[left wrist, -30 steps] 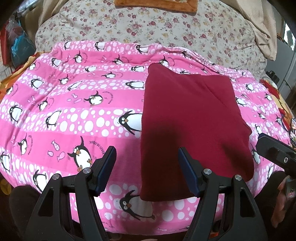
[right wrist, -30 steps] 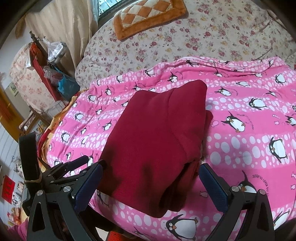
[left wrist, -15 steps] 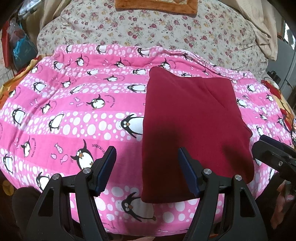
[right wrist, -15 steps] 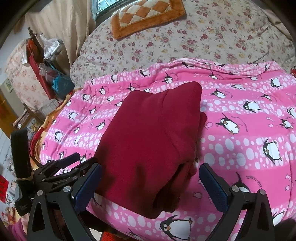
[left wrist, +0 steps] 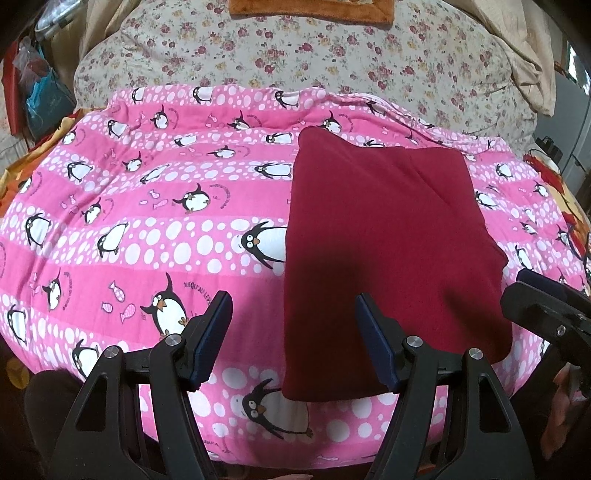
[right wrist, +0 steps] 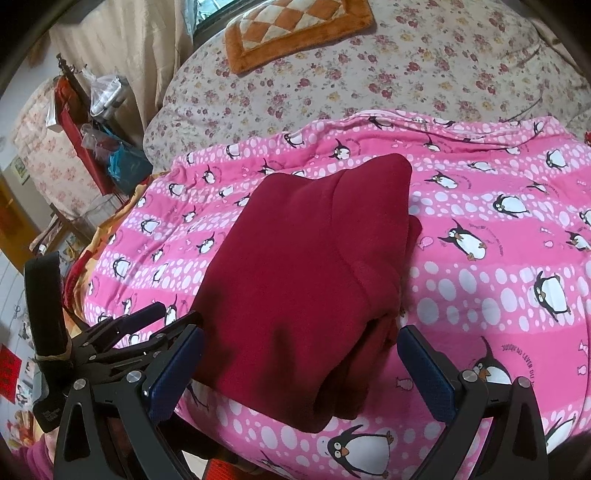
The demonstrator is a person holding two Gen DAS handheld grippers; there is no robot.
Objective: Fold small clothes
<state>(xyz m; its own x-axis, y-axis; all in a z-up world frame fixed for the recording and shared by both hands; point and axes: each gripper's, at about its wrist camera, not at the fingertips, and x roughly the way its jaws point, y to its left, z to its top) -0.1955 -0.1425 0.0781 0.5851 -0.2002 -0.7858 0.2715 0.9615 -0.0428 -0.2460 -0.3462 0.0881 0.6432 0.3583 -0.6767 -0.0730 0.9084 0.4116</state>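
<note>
A dark red garment (left wrist: 391,236) lies folded into a thick rectangle on a pink penguin-print blanket (left wrist: 147,229) spread over a bed. Beyond the blanket's far edge is a floral bedcover (left wrist: 314,55), and on it, at the far side, an orange checked cushion (right wrist: 295,29).

In the left wrist view the left claw (left wrist: 291,332) hangs above the near edge of the blanket with its blue-padded fingers (left wrist: 214,332) wide apart and nothing between them. Its right finger overlaps the garment's near left part in the picture; whether it touches the cloth cannot be told. The garment sits right of centre, its long side running away from the camera, a diagonal seam line crossing its top layer. The right claw (left wrist: 546,314) shows at the right edge, just beside the garment's near right corner.

In the right wrist view the right claw (right wrist: 299,369) is also spread wide and holds nothing, its two fingers (right wrist: 424,373) flanking the garment's near end. The stacked layers of the fold show along the garment's right side. The left claw (right wrist: 125,332) appears at the lower left, near the garment's left edge
</note>
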